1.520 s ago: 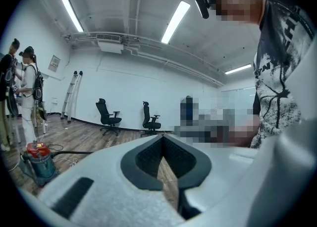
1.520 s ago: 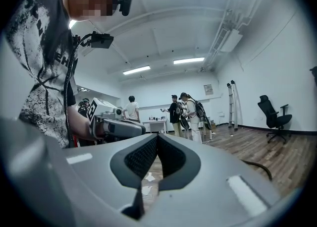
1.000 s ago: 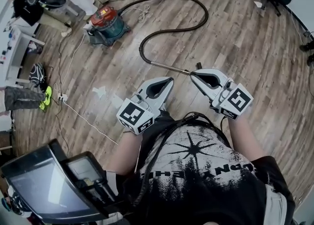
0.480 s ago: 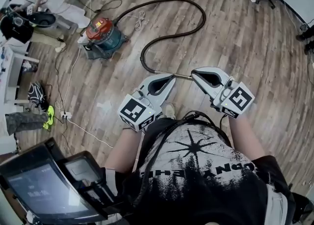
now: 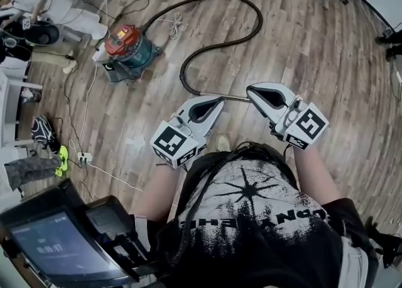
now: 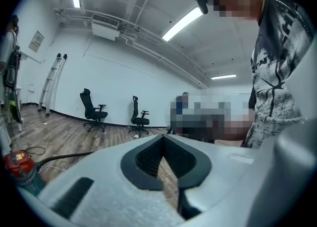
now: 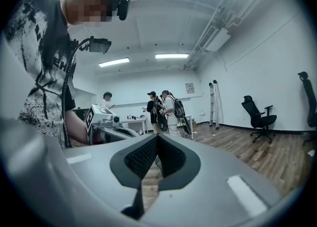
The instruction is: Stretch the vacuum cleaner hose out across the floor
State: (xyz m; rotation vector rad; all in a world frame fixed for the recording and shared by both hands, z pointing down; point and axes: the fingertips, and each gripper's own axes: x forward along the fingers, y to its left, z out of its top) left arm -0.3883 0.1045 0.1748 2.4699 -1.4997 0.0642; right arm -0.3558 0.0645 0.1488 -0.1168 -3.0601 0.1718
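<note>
Left gripper [image 5: 218, 100] and right gripper [image 5: 250, 90], both closed and empty, hover over the hose [image 5: 217, 44], which lies looped, curling from the vacuum cleaner [image 5: 125, 46]. Advice: open wide, grip its metal end, pull straight.

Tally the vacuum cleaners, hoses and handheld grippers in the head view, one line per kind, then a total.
vacuum cleaner: 1
hose: 1
grippers: 2 (left gripper, right gripper)
Total: 4
</note>
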